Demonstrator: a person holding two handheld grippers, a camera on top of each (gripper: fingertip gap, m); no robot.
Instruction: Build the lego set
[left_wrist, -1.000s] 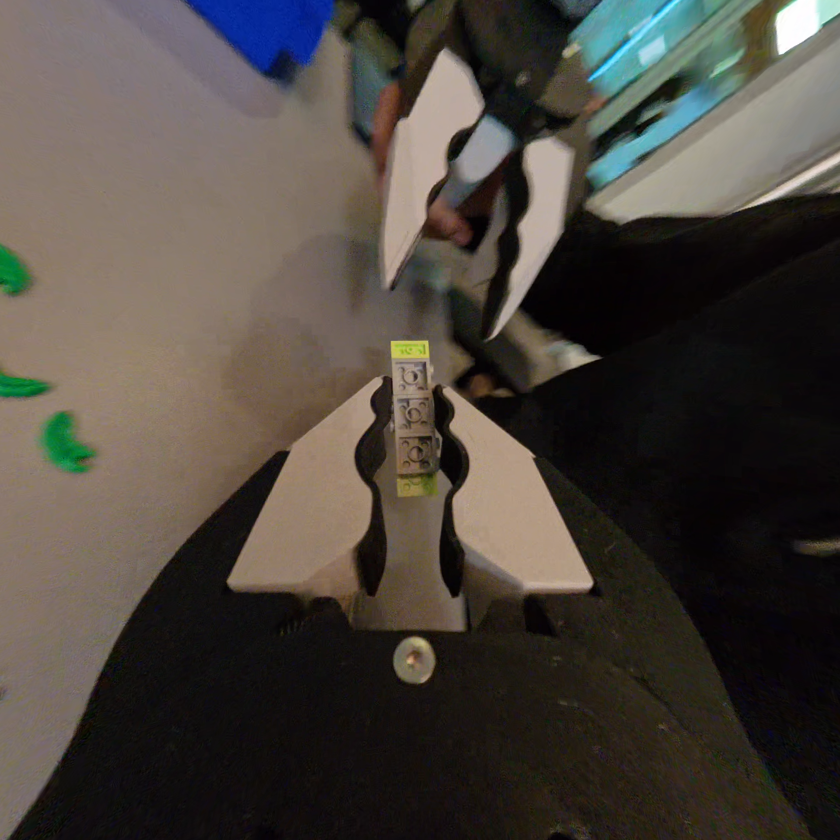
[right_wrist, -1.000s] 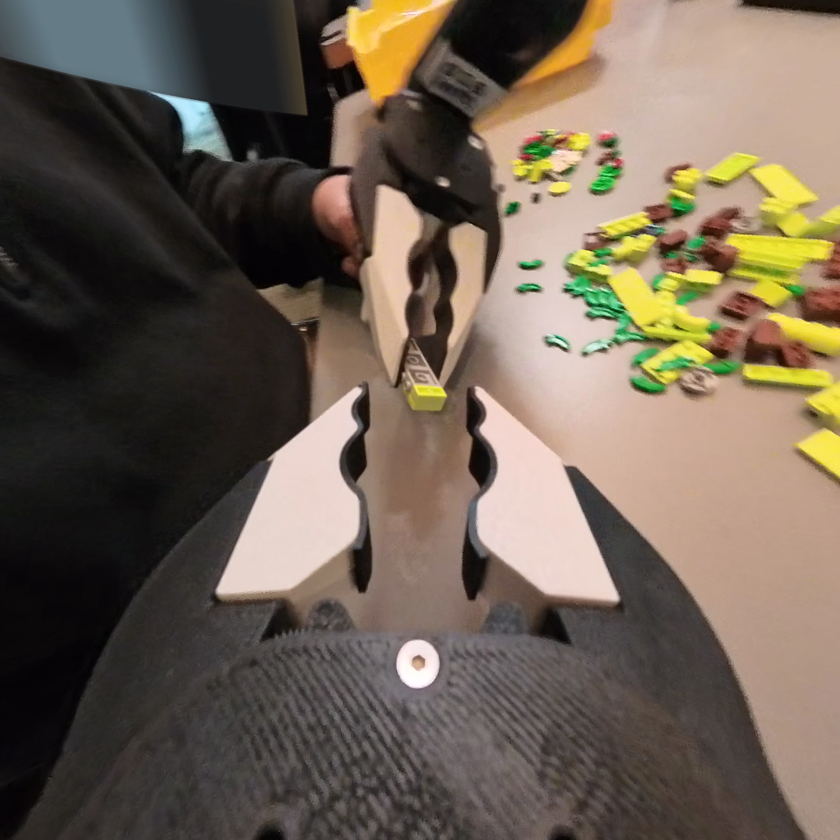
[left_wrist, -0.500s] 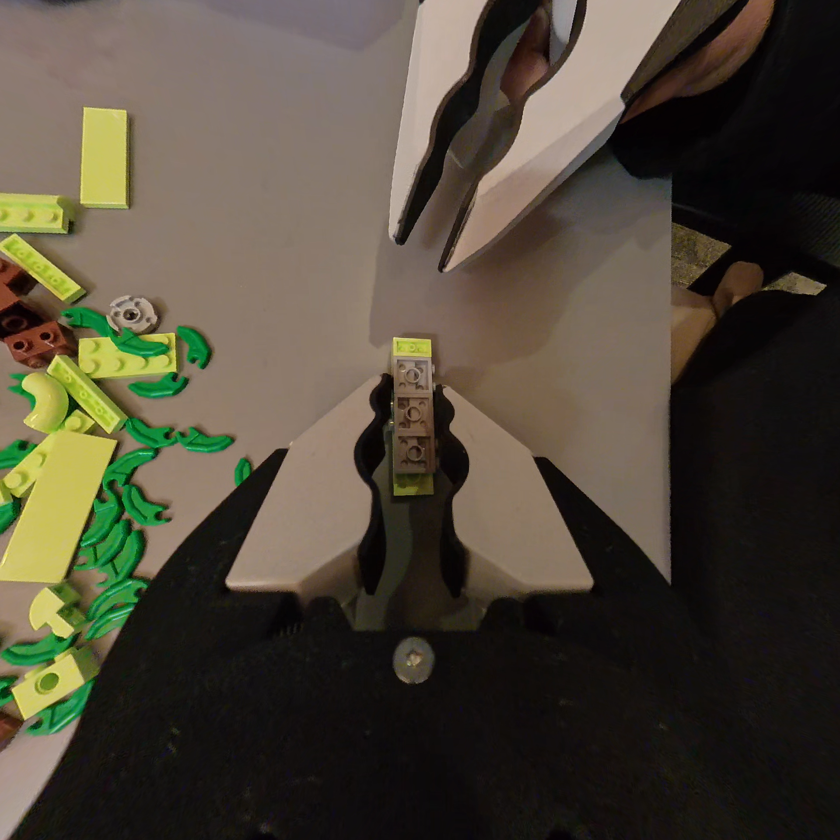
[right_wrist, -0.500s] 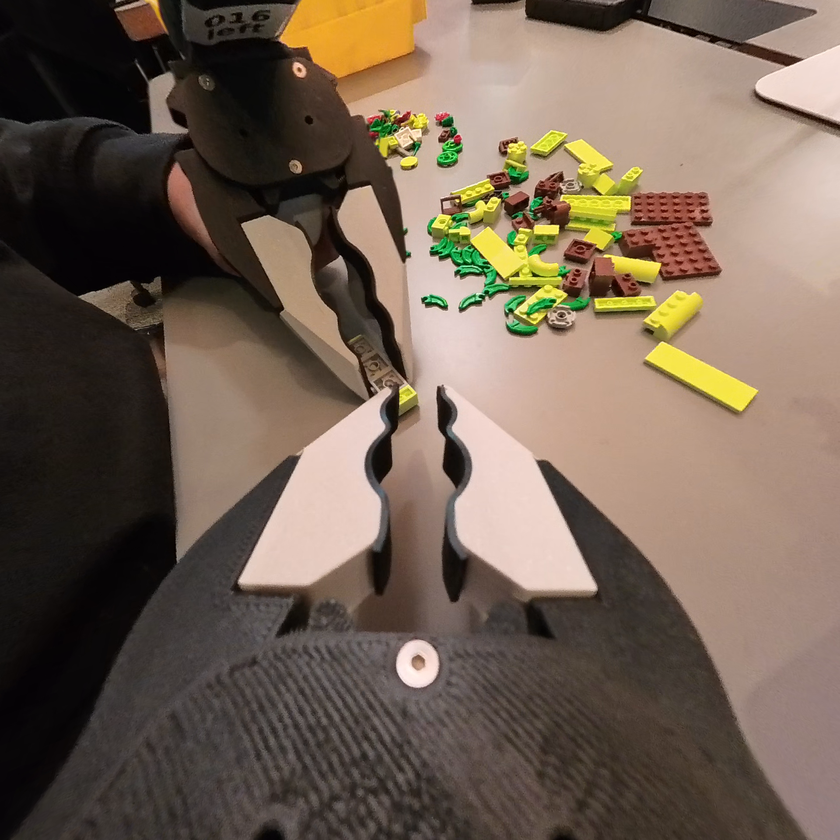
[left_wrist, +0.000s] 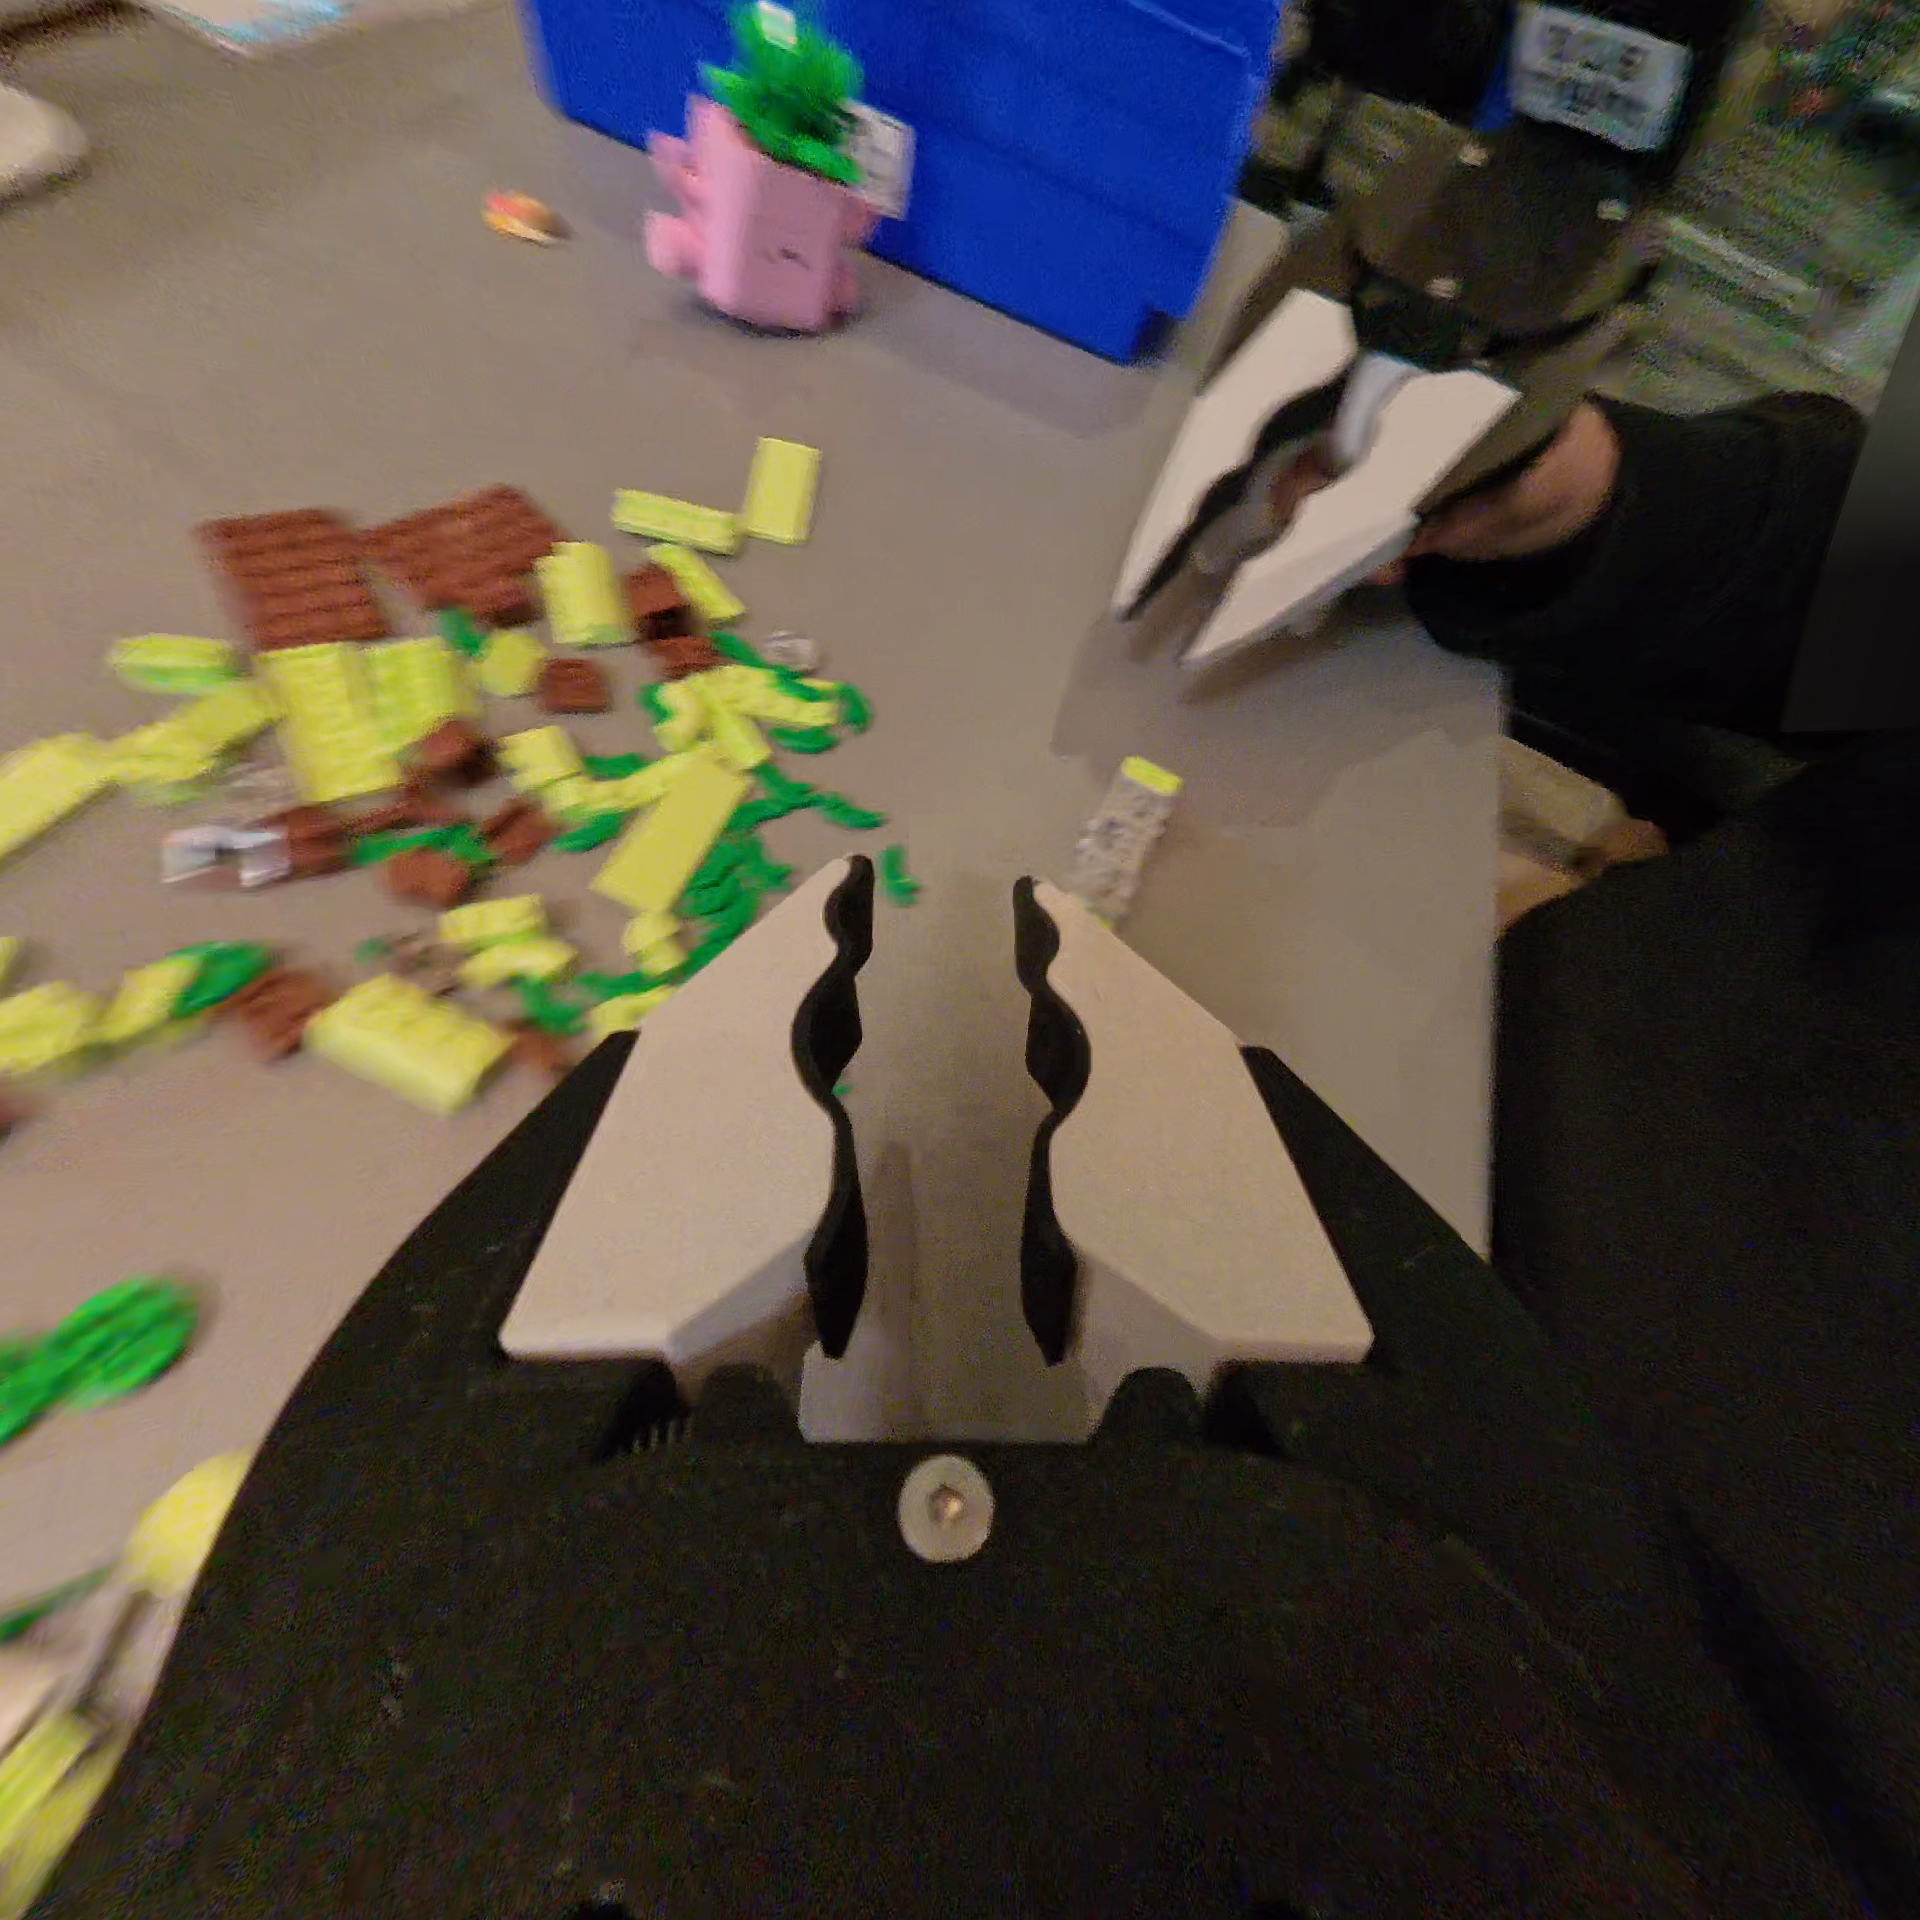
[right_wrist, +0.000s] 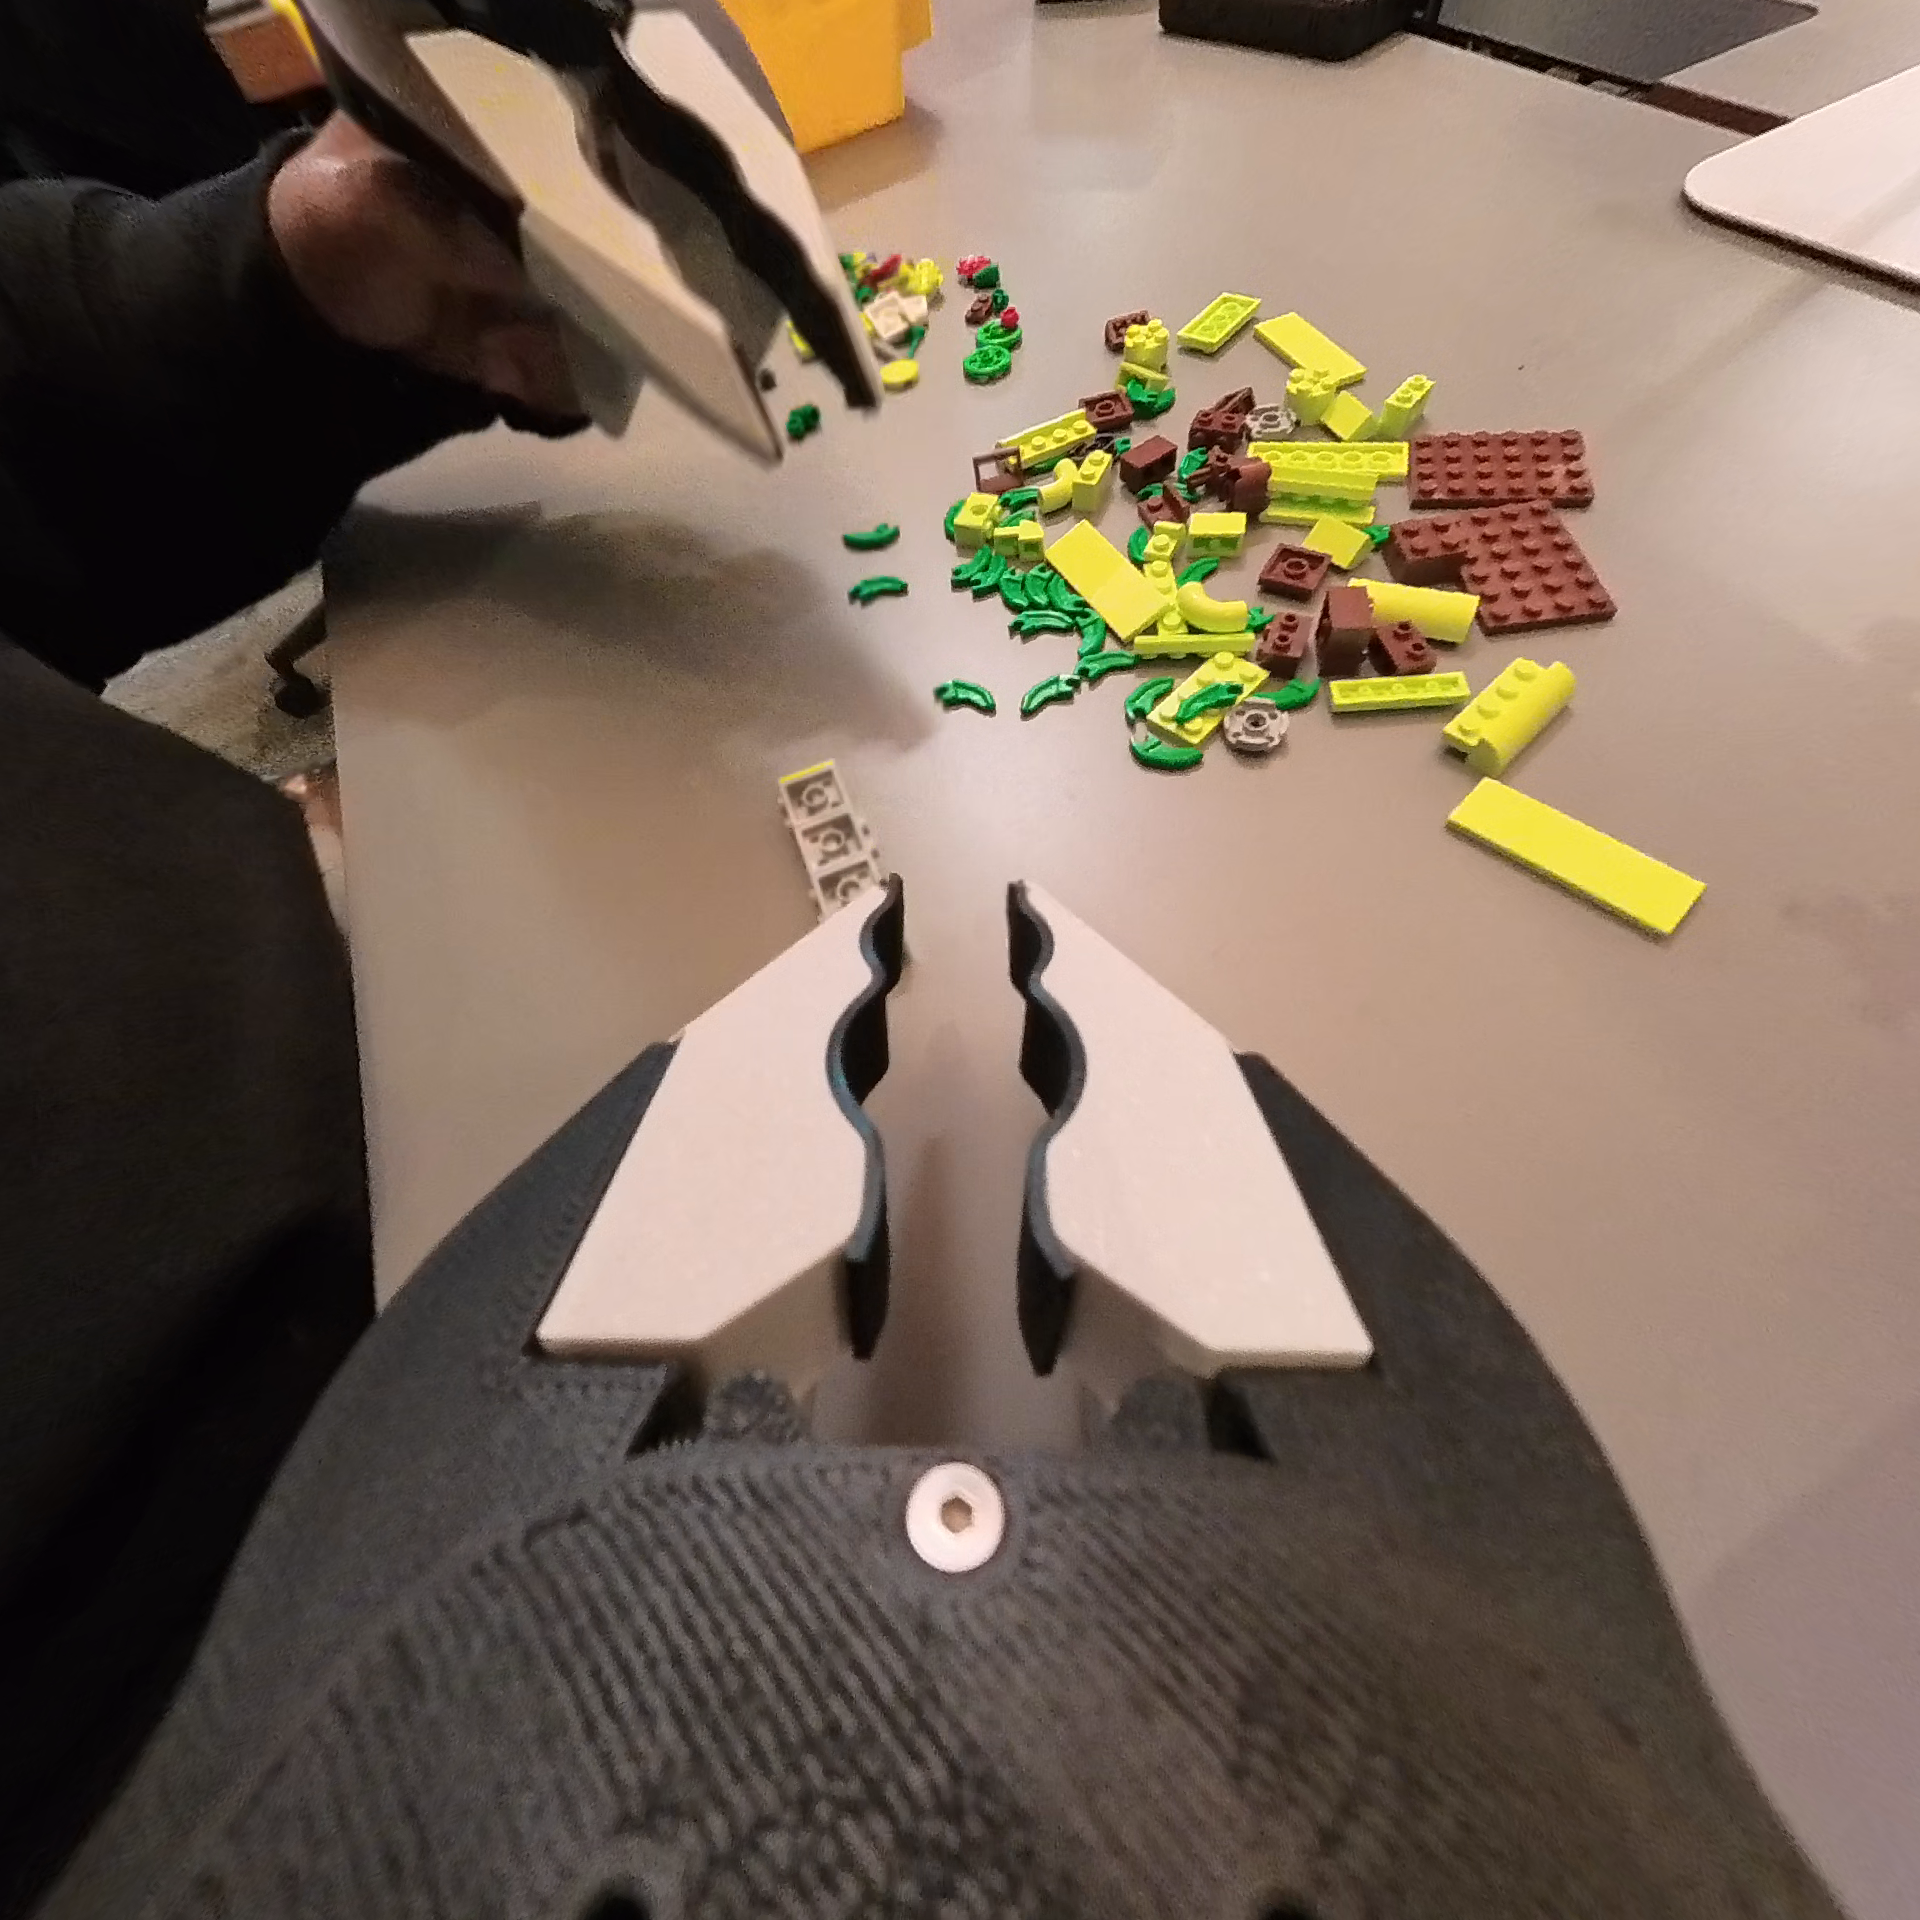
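A grey counter is spread with loose lego pieces: lime plates, brown plates and green leaf parts. At its far edge a blue bin and a yellow bin are seen; their contents cannot be made out. A pink brick pot topped with green leaves is set before the blue bin. The grey-and-lime lego strip is laid flat on the counter, just beside the right gripper, whose jaws are parted and empty. The left gripper is held above, jaws likewise apart and empty.
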